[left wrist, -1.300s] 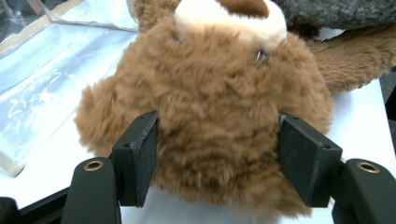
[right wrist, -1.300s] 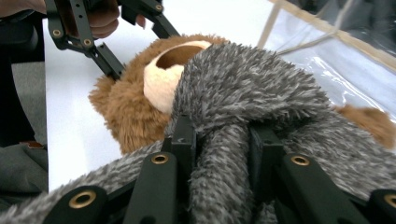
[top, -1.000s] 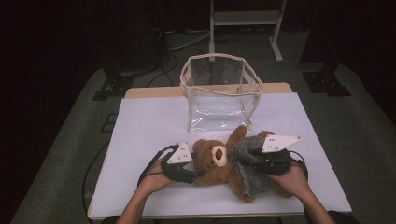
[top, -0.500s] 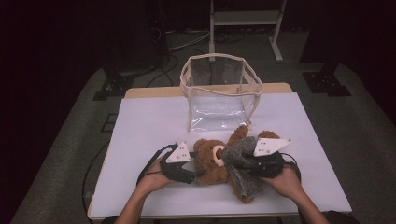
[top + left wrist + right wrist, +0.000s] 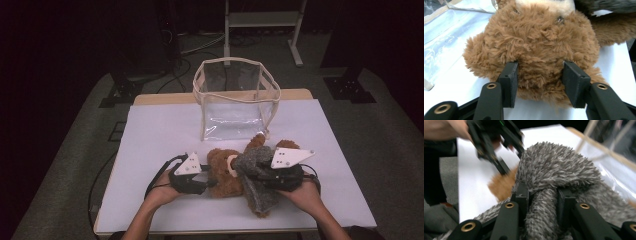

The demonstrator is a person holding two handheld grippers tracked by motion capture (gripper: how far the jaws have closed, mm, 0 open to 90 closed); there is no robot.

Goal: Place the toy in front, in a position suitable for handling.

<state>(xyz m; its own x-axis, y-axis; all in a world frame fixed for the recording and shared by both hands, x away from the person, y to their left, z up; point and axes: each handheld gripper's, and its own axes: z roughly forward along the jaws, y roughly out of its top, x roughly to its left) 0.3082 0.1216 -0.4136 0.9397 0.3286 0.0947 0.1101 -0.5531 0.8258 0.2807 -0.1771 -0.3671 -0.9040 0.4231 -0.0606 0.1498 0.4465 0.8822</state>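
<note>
The teddy bear [image 5: 235,172] lay across the near middle of the tabletop [image 5: 160,130], blocking the straight path between the left tool [image 5: 209,181] and the right tool [image 5: 256,176]. Just beyond the bear stood the clear bag [image 5: 235,102], upright with its mouth open upward, free to enter from above; its walls barred a level approach. Bare tabletop lay wide to the left of the bag and bear, and likewise to the right.
</note>
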